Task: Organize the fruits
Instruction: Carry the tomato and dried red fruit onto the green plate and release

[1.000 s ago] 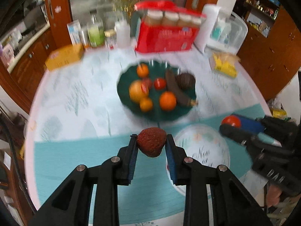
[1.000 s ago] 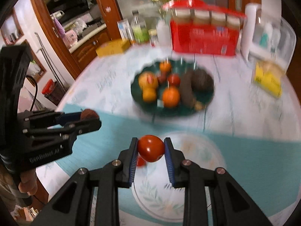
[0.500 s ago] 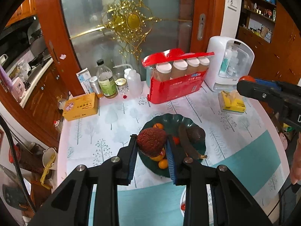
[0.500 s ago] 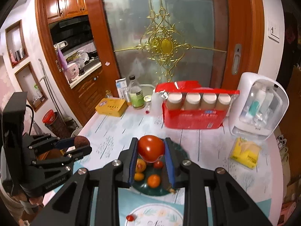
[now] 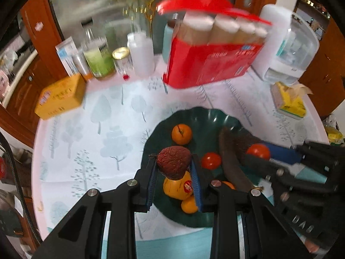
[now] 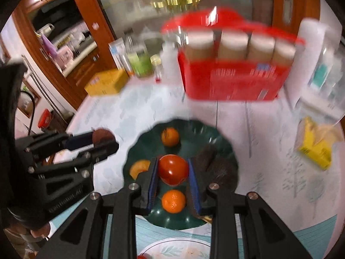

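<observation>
Green plate (image 5: 207, 116) beneath both fruit-gripping claws.

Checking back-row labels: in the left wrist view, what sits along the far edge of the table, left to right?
Yellow box → green bottle → small gold-lidded jar → white squeeze bottle → red pack of jars → white appliance → yellow tissue pack.
</observation>
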Available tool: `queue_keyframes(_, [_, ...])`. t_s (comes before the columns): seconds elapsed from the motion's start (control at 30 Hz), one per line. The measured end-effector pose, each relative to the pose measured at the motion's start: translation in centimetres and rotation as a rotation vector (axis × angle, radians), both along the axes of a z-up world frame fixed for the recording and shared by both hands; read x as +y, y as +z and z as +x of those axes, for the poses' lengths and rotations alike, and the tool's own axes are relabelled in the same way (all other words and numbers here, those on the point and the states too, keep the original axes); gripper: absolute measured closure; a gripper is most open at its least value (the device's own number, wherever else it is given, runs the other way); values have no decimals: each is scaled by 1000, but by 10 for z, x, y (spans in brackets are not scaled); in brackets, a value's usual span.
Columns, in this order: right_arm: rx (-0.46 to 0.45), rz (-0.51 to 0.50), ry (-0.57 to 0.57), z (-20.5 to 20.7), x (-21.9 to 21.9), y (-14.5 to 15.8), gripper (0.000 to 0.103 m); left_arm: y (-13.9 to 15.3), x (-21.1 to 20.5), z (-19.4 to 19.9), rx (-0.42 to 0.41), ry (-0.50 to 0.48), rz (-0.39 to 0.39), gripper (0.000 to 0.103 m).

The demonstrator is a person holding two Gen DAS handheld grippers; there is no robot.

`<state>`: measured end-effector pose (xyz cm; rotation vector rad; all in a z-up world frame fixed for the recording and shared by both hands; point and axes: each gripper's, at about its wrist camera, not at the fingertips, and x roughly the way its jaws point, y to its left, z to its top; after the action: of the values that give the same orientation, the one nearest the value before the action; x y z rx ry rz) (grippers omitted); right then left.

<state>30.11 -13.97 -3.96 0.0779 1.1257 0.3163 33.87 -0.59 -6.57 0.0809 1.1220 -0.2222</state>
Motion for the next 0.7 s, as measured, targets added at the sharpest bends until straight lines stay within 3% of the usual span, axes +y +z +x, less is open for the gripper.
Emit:
queue_keyframes(0.27, [112, 7, 13, 21, 8, -60, 75, -61, 4, 29, 102, 26, -36, 75])
queue_keyframes(0.43, [160, 15, 12, 27, 8, -75, 74, -77, 2, 30, 130, 27, -27, 48])
queue_keyframes(0.7, [166, 61, -20, 25, -2, -77, 64, -70, 10, 23, 115, 41, -44, 35])
